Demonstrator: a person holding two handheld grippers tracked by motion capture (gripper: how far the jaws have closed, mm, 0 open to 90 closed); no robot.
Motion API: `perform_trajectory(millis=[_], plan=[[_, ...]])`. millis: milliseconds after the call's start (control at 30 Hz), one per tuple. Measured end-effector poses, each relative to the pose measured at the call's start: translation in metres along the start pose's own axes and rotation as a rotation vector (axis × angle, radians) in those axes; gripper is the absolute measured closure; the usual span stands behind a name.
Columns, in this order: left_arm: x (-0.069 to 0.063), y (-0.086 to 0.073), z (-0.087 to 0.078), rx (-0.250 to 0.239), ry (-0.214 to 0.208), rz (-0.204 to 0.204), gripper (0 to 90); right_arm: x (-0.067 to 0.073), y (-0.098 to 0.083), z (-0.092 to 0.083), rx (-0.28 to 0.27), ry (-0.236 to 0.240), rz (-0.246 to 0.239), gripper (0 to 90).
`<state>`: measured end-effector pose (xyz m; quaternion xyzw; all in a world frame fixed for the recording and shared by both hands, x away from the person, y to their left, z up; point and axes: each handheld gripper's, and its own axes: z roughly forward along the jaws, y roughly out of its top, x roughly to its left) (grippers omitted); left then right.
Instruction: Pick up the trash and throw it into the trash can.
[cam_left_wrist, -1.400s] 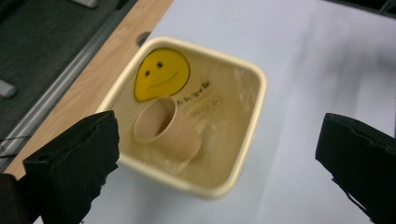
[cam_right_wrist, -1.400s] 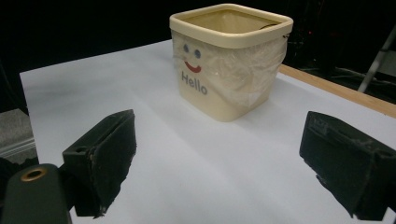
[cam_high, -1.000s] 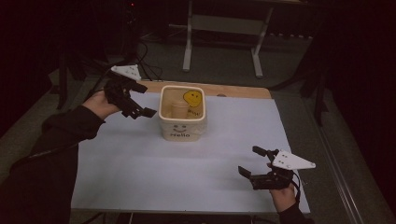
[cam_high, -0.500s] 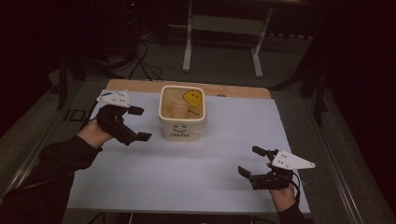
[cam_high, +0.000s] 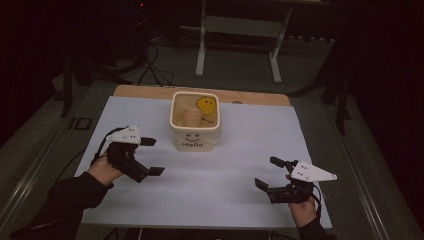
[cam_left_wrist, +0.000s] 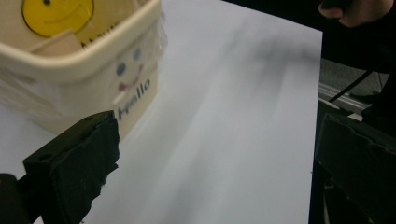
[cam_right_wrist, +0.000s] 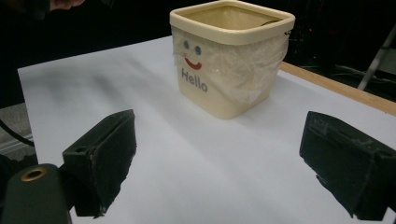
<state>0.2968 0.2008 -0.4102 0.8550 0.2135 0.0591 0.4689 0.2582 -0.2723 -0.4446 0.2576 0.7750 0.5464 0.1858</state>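
Cream tub (cam_high: 195, 125), marked "Hello", at 12 o'clock on the white surface (cam_high: 225, 175). Left claw (cam_high: 148, 156), spread and empty, has withdrawn from the tub to 9 o'clock. Right claw (cam_high: 272, 173), spread and empty, stays at 4 o'clock; likely resting between steps.

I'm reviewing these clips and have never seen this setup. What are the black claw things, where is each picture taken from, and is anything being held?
A person sits at a table covered in white, holding a two-jaw tool in each hand: the left gripper and the right gripper. One picture looks down from above. The other two come from cameras riding on each gripper, so the black blocks at the bottom are its own jaws. Both grippers are open and hold nothing. On the table stands a cream tub marked "Hello", with a yellow smiley and a cup inside.
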Motion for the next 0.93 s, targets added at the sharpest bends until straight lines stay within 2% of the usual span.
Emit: perform_trajectory(millis=[33, 133, 333, 600, 733, 833, 933], plan=[[-0.004, -0.011, 0.004, 0.004, -0.006, -0.011, 0.4, 0.0, 0.0, 0.0, 0.002, 0.001, -0.004, 10.6], [-0.006, -0.018, 0.007, -0.001, -0.004, -0.02, 0.4, 0.0, 0.0, 0.0, 0.001, 0.003, -0.003, 10.6], [-0.011, -0.043, 0.015, -0.035, -0.014, -0.056, 0.4, 0.0, 0.0, 0.0, 0.001, 0.001, -0.004, 10.6], [-0.012, -0.07, 0.018, -0.078, 0.041, -0.114, 0.5, 0.0, -0.001, 0.0, 0.004, 0.001, -0.006, 10.6], [-0.01, -0.079, 0.018, -0.084, 0.083, -0.121, 0.5, 0.0, -0.001, 0.0, 0.002, 0.002, -0.005, 10.6], [-0.006, -0.083, 0.016, -0.111, 0.087, -0.149, 0.5, 0.0, -0.001, 0.0, 0.002, 0.0, -0.006, 10.6], [-0.005, -0.085, 0.015, -0.122, 0.088, -0.157, 0.5, 0.0, -0.001, 0.0, 0.001, 0.0, -0.007, 10.6]])
